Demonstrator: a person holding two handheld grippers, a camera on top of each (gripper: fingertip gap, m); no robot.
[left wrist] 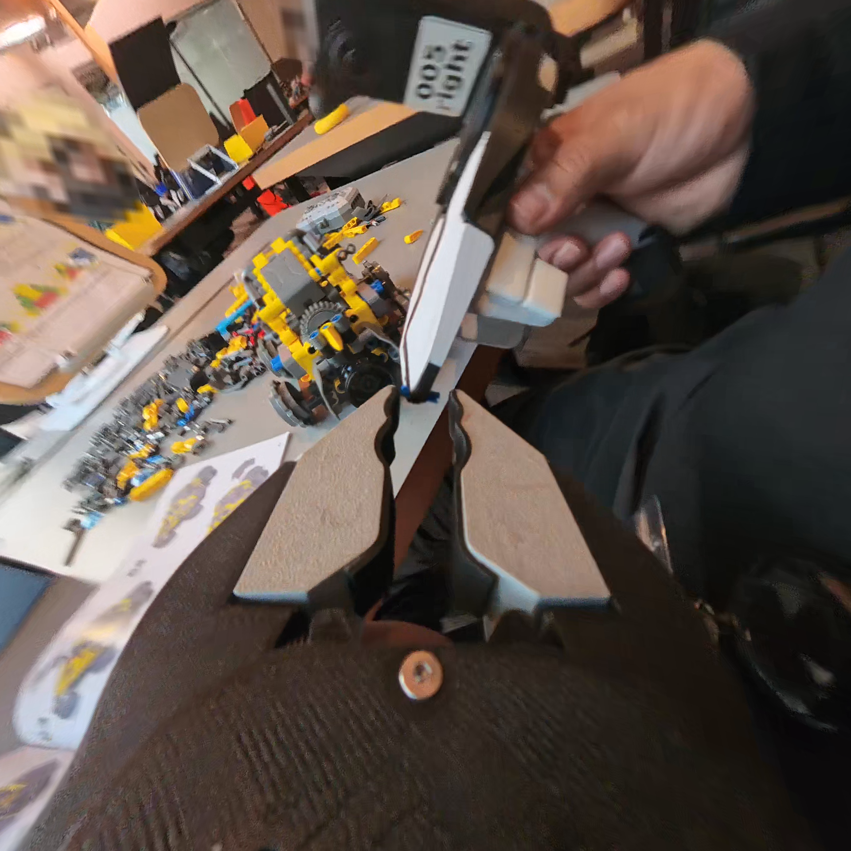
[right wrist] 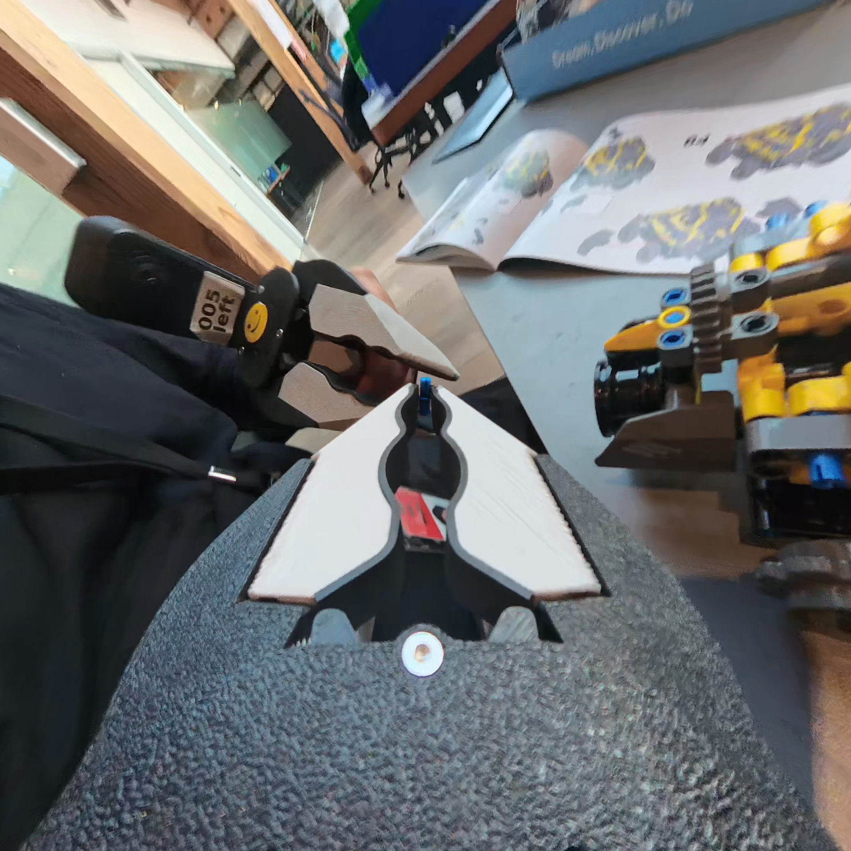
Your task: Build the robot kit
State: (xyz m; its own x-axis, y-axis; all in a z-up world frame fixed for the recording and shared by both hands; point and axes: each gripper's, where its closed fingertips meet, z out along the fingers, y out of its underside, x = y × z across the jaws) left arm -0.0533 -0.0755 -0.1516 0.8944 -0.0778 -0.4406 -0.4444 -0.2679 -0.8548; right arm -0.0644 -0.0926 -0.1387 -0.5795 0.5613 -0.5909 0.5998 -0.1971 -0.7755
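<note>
The right gripper point(right wrist: 424, 391) pinches a small blue peg point(right wrist: 424, 397) at its fingertips — light, stiff, slippery, I judge — while the left gripper point(left wrist: 421, 396), slightly parted and empty, hovers just beside it.

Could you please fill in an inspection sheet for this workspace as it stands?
Surface: grey table, crowded at the far side.
Job's things: part-built yellow and grey brick vehicle; small blue pin.
Clutter: loose brick parts; open instruction booklet; blue box.
Grippers: right hand-held gripper shut on the blue pin at its tips; left hand-held gripper open, tips at the pin, contact unclear.
Cables: nothing seen.
Surroundings: more tables behind; person's hand and dark clothing close by.
</note>
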